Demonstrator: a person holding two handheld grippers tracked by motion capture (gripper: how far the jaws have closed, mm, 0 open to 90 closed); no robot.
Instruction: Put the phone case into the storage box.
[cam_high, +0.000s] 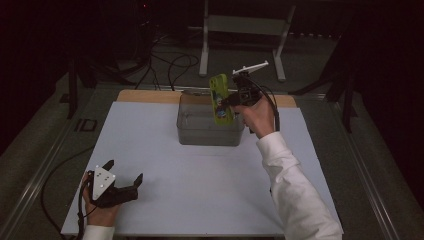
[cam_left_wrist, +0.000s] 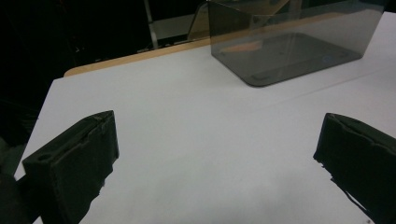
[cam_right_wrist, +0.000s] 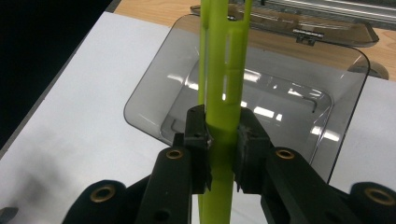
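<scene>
Right gripper (cam_high: 235, 98), jaws clenched on a yellow-green case (cam_high: 220, 98) above the smoky clear bin (cam_high: 210, 131), should lower it straight in; left gripper (cam_high: 125, 176) rests released, near left.

In the right gripper view the green case (cam_right_wrist: 224, 70) is cut off at the top and bottom edge, and the tongs (cam_right_wrist: 223, 144) hide a part of its sides. The print on its face in the high view is too small to read. The clear box (cam_left_wrist: 289, 42) is cut off at the top in the left gripper view.
</scene>
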